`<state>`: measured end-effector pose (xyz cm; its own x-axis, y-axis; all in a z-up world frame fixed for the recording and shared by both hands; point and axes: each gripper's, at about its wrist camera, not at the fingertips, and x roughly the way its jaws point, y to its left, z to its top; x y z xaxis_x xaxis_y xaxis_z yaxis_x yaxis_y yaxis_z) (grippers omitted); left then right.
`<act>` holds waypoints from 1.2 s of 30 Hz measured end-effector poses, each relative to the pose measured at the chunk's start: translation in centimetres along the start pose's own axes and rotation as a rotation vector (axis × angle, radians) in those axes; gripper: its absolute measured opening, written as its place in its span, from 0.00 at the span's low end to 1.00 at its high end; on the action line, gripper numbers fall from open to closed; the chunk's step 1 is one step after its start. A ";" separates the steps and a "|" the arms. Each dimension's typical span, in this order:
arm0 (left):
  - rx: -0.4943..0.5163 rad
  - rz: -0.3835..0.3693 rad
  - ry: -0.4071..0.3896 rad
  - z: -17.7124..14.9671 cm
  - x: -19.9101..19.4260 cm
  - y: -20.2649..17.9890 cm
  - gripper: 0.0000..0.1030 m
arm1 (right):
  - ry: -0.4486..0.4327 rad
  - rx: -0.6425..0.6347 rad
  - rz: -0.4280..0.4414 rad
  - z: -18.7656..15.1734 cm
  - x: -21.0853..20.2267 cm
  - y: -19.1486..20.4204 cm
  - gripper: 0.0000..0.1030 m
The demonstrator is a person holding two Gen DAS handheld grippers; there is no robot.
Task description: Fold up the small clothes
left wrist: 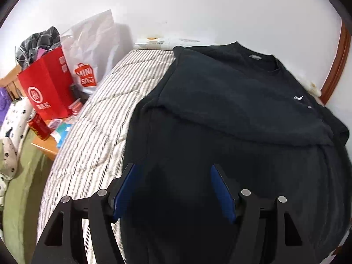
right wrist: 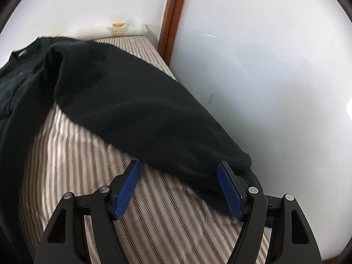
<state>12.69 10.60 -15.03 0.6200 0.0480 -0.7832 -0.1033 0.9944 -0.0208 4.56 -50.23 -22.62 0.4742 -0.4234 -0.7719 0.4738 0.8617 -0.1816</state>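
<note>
A black sweatshirt (left wrist: 231, 92) lies flat on the striped mattress (left wrist: 99, 132), collar toward the wall, with one sleeve folded across its chest. My left gripper (left wrist: 173, 166) hovers open over the sweatshirt's lower part, with nothing pinched between its blue pads. In the right wrist view the other sleeve (right wrist: 136, 101) stretches out across the mattress (right wrist: 77, 154) toward the side wall. Its cuff (right wrist: 246, 160) lies just beyond the right fingertip. My right gripper (right wrist: 178, 163) is open above the sleeve's near edge, holding nothing.
A red paper bag (left wrist: 48, 88), a white shopping bag (left wrist: 92, 50) and a red can (left wrist: 38, 125) crowd a wooden stand left of the bed. White walls (right wrist: 264, 77) and a brown wooden trim (right wrist: 173, 11) border the mattress at the far and right sides.
</note>
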 end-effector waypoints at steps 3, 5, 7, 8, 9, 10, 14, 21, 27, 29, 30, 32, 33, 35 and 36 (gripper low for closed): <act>-0.005 0.024 0.009 -0.2 0.1 0.5 0.64 | -0.003 0.014 0.029 0.8 0.7 0.1 0.36; -0.012 0.031 0.011 -0.3 0.2 1.0 0.64 | -0.012 0.001 0.019 1.2 0.7 0.6 0.09; -0.013 0.033 0.012 -0.5 0.2 1.4 0.64 | -0.051 -0.024 -0.035 1.9 -0.1 1.2 0.09; -0.012 0.038 0.009 -0.6 0.3 1.7 0.64 | -0.080 -0.020 -0.047 2.4 -1.1 1.4 0.09; -0.012 0.043 0.008 -0.7 0.3 1.9 0.64 | -0.102 -0.011 -0.044 2.9 -1.9 1.4 0.08; -0.014 0.048 0.010 -0.8 0.5 2.1 0.64 | -0.138 0.001 -0.022 3.8 -3.3 1.6 0.08; -0.019 0.051 0.026 -1.0 1.2 2.5 0.64 | -0.249 0.009 0.077 7.2 -8.0 4.1 0.08; -0.009 0.026 0.014 -1.1 1.5 2.8 0.64 | -0.407 -0.091 0.283 10.6 -16.0 13.9 0.08; -0.026 -0.013 0.038 -1.8 2.3 3.4 0.64 | -0.431 -0.214 0.453 10.8 -18.6 23.8 0.09; -0.033 -0.028 0.039 -1.8 2.1 3.5 0.64 | -0.422 -0.260 0.493 9.8 -18.7 26.9 0.09; -0.035 -0.035 0.043 -1.8 2.1 3.5 0.64 | -0.407 -0.278 0.504 9.9 -18.2 28.3 0.10; -0.040 -0.043 0.040 -1.8 2.1 3.5 0.64 | -0.359 -0.307 0.523 9.2 -16.7 30.7 0.10; -0.039 -0.040 0.040 -1.8 2.1 3.5 0.64 | -0.324 -0.313 0.522 8.9 -15.5 31.9 0.10; -0.020 -0.035 0.040 -1.9 2.0 3.1 0.64 | -0.267 -0.324 0.518 8.8 -13.2 33.4 0.13; -0.010 -0.045 0.037 -1.9 1.9 3.0 0.64 | -0.230 -0.334 0.519 8.5 -12.1 33.9 0.19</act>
<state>12.12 13.46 -17.73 0.5952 -0.0007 -0.8036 -0.0840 0.9945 -0.0631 21.22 -18.28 -14.27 0.7434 0.0530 -0.6668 -0.0970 0.9949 -0.0290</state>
